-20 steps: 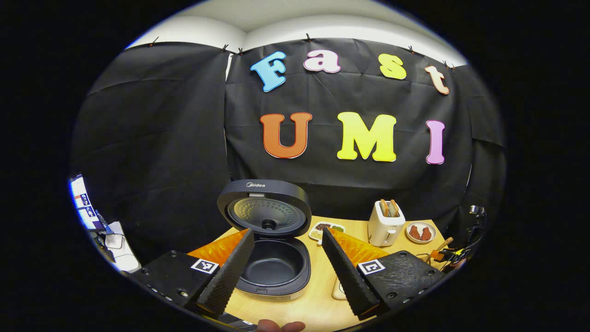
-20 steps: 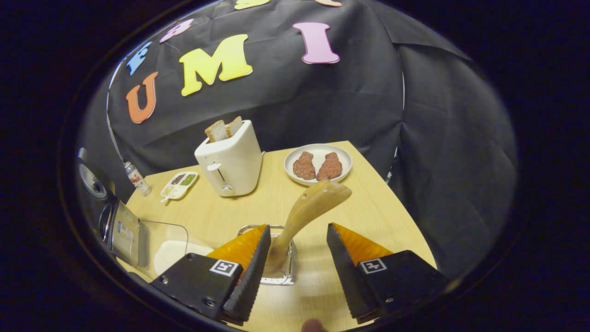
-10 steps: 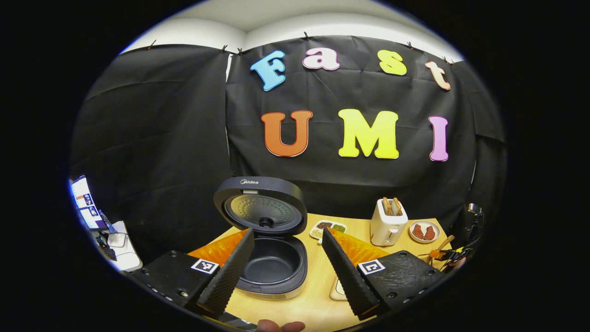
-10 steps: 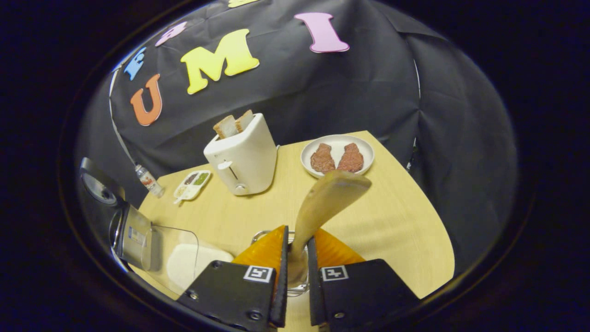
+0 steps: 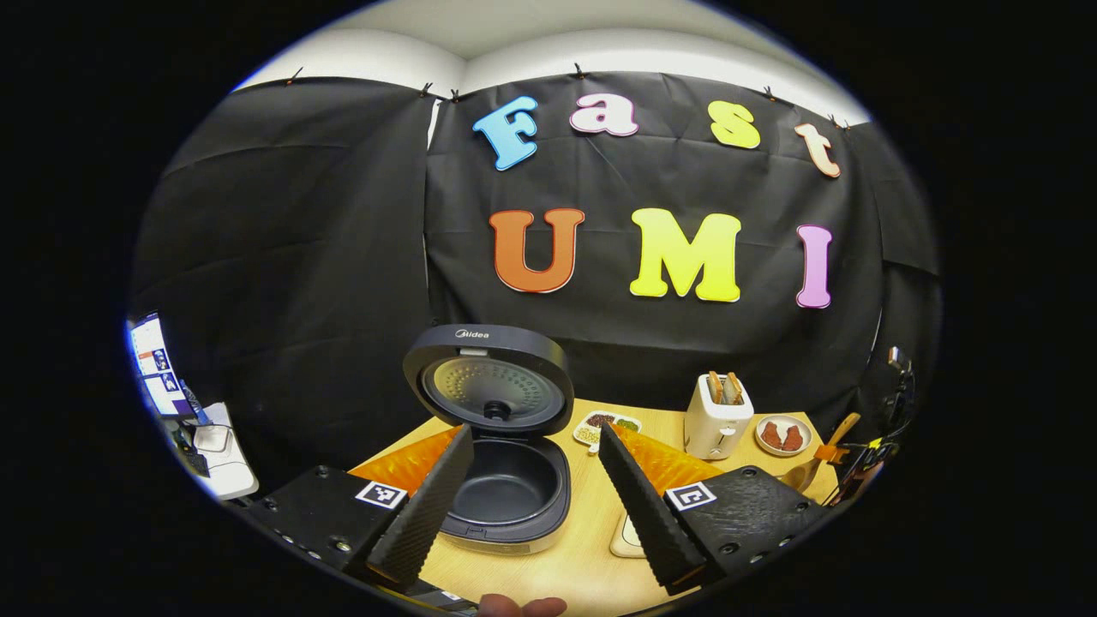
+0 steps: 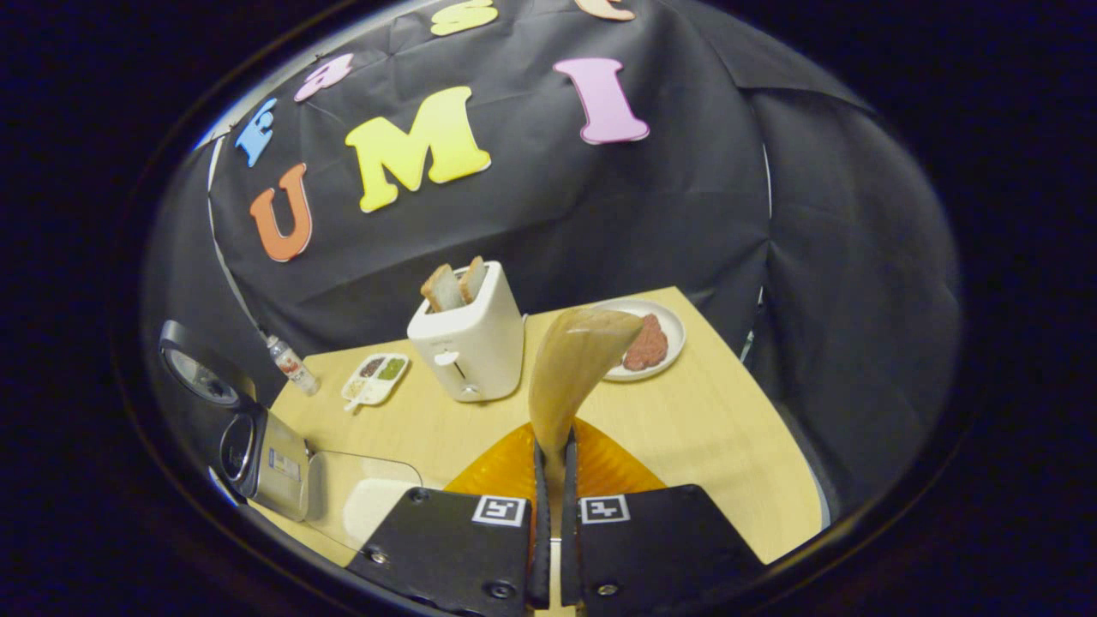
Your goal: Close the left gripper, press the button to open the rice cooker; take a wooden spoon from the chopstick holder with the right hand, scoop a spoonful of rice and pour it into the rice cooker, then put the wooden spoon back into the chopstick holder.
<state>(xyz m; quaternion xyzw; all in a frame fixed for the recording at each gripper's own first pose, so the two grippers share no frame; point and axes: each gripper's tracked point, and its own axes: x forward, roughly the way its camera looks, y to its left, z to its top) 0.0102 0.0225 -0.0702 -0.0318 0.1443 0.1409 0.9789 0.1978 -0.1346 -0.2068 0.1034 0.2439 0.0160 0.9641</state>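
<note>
- The left hand-held gripper [image 5: 531,497] hangs with its fingers wide apart and empty, framing the rice cooker [image 5: 506,493] on the table [image 5: 591,561]
- The cooker's lid [image 5: 488,386] stands raised at the far side, with the dark inner pot bare
- The right hand-held gripper [image 6: 554,488] is clamped on the handle of the wooden spoon [image 6: 570,368], whose bowl rises in front of the plate of meat [image 6: 651,347]
- The white toaster [image 6: 467,343] with bread stands left of the plate; a clear container [image 6: 364,501] lies near left
- In the left gripper view the spoon shows at the far right
</note>
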